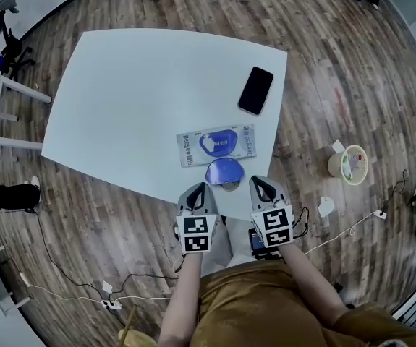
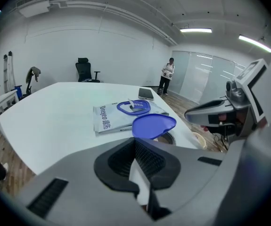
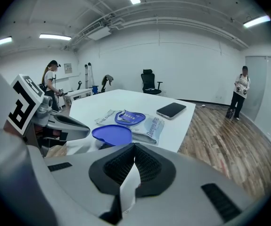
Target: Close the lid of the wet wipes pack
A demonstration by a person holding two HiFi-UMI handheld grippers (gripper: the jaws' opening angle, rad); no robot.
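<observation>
The wet wipes pack [image 1: 217, 145] lies flat on the white table [image 1: 135, 100], close to its near edge. Its round blue lid [image 1: 225, 171] is flipped open toward me and hangs over the table edge. In the left gripper view the lid [image 2: 154, 125] sits just beyond the jaws, with the pack [image 2: 111, 117] behind it. The right gripper view has the lid [image 3: 111, 134] slightly left of centre. My left gripper [image 1: 198, 190] and right gripper [image 1: 262, 186] hover off the table edge, either side of the lid, both shut and empty, touching nothing.
A black phone [image 1: 255, 90] lies on the table beyond the pack. On the wooden floor to the right stand a small round bin [image 1: 351, 164] and crumpled paper [image 1: 325, 207]. Cables run across the floor at left. People stand far off in the room [image 3: 241, 92].
</observation>
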